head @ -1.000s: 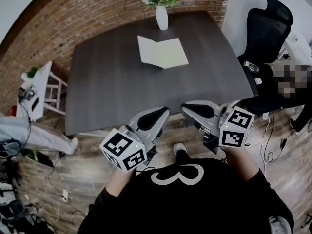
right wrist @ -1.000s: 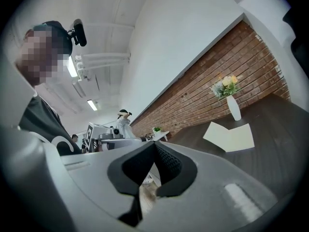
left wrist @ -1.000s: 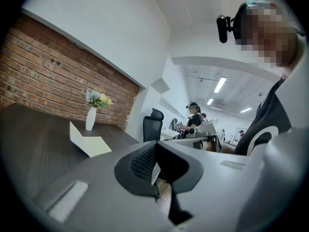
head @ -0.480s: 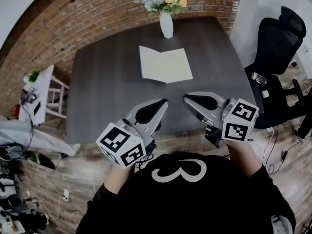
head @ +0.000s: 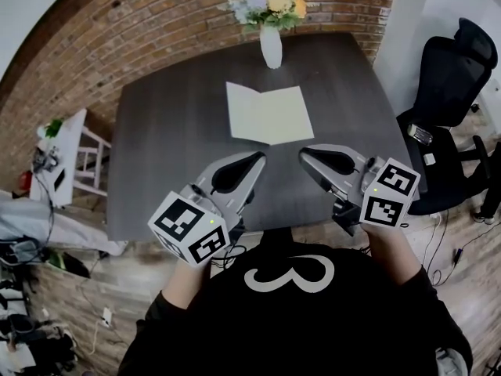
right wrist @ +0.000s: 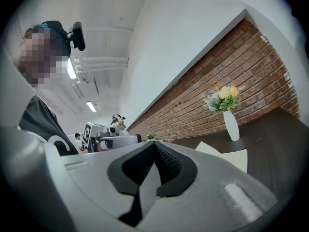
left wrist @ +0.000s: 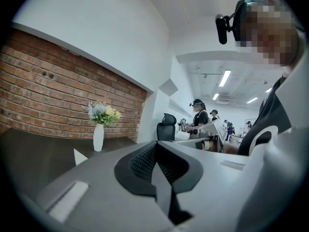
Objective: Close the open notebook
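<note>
Both claws closed and empty. Black ribbed pads of the left claw (head: pixel 252 163) pressed together along their length, nothing between them, as seen in the left gripper view; the same for the right claw (head: pixel 313 159) in the right gripper view. Both held side by side above the near edge of the dark grey rectangular desk (head: pixel 168 131), left claw about the middle of that edge, right claw nearer the near right corner, each with its marker cube toward the person. Tips directed at the far edge, short of the cream open notebook (head: pixel 268 114) and clear of it.

Cream open notebook spread flat, pages up, on the far half of the desk, slightly right of centre, its fold roughly square to the far edge. Slim white ceramic vase (head: pixel 271 47) upright at the middle of the far edge, just beyond the notebook and apart from it, with a bunch of yellow, white and pale blue flowers (head: pixel 270 5). Red brick wall (head: pixel 156 22) behind the far and left edges. Black high-backed office chair (head: pixel 454 73) off the right edge.
</note>
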`<state>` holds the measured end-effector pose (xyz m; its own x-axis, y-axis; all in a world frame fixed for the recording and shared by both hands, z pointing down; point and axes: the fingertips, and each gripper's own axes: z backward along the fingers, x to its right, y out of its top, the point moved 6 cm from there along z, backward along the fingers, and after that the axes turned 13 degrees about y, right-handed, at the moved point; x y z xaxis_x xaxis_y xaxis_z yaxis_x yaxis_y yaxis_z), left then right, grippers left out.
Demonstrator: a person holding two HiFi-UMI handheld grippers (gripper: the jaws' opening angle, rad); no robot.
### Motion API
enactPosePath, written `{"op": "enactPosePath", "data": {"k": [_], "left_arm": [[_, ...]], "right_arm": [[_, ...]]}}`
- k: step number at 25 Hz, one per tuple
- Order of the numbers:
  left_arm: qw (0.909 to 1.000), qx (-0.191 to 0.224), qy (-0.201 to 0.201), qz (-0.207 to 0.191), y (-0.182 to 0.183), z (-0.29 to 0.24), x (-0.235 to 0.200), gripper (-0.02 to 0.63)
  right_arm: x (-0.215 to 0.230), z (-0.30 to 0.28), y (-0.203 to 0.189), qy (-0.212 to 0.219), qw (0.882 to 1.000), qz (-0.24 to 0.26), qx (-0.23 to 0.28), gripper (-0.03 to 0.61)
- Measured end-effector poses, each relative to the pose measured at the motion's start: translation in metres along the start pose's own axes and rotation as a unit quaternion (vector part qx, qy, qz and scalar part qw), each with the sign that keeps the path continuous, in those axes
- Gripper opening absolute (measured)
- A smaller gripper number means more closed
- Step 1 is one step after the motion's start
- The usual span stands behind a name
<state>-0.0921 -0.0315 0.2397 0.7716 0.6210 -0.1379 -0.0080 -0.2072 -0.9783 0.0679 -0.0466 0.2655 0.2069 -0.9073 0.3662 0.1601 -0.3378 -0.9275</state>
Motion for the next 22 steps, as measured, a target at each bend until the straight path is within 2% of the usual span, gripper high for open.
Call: {"op": "enactPosePath", "data": {"k": [6,11,18,22], "left_arm": [[1.0,-0.005,0.005,-0.004,0.01,-0.026,-0.033,0.018],[0.9998,-0.01,0.018,0.008,0.009,-0.048,-0.067,0.018],[0.9982,-0.009,0.055,0.024,0.0,-0.075,-0.113,0.018],[0.9958,0.004,0.084,0.036,-0.009,-0.085,-0.141,0.018]], "right_arm": [[0.038,-0.001,0.011,-0.025,1.0,-0.012,0.007,0.002],[0.07,-0.009,0.006,-0.037,0.999,-0.034,0.007,0.002],[0.109,-0.018,-0.012,-0.053,0.996,-0.071,-0.006,0.002],[0.124,-0.02,-0.017,-0.059,0.995,-0.078,-0.015,0.002]]}}
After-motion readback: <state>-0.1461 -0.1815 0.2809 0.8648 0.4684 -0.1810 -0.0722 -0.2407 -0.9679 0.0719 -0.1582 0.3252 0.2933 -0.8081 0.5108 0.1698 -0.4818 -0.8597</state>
